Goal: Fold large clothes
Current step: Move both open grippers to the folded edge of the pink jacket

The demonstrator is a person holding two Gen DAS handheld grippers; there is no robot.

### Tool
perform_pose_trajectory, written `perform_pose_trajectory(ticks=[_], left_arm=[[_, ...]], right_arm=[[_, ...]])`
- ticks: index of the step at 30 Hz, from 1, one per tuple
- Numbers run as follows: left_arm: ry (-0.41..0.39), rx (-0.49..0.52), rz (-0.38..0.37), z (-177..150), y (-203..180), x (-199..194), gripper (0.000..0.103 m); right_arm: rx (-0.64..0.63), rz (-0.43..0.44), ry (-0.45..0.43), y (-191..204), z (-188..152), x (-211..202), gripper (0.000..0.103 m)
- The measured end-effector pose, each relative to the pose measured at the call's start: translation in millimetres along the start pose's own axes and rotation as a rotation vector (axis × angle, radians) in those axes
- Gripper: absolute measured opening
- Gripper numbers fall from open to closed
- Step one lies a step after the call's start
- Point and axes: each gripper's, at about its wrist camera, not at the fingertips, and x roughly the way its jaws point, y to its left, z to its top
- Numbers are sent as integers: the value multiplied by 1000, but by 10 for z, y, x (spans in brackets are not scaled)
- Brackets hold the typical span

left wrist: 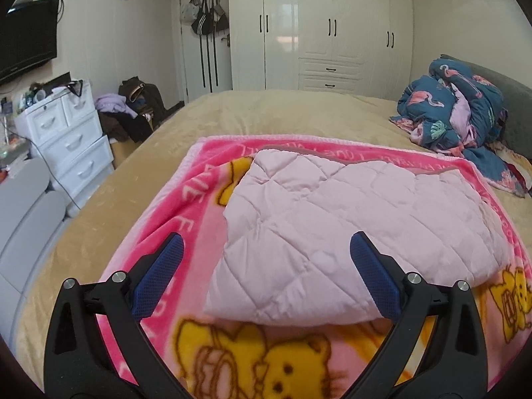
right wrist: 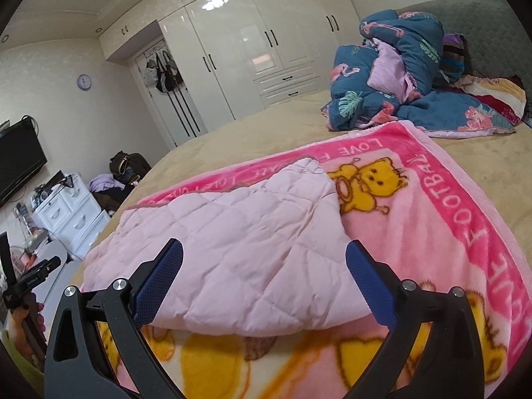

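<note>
A: Now, status? Pale pink quilted garment [left wrist: 349, 229] lies folded on the pink cartoon blanket [left wrist: 186, 206], mid-bed [left wrist: 282, 113].

B: Next fold, I judge: take the near edge at both corners, lift evenly, keep the blanket out of the pinch.

A: Pose?

B: Left gripper [left wrist: 266, 276] and right gripper [right wrist: 264, 281] hover above the near edge, angled downward. Jaws on both spread wide, holding nothing. Person's hand [right wrist: 23, 326] grips the left tool's handle.
</note>
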Motion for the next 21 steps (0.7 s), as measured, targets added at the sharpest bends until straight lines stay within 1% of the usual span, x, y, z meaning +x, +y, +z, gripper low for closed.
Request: perform_pose_trajectory(ticks=[7, 12, 21], left_arm=[[0, 15, 6, -102, -20, -174, 94], [8, 11, -10, -200, -10, -258, 94], [60, -40, -44, -403, 41, -284, 94]], right_arm=[[-24, 20, 21, 139, -161, -161, 98], [-31, 30, 35, 207, -299, -260, 98], [-28, 24, 57, 231, -447, -343, 98]])
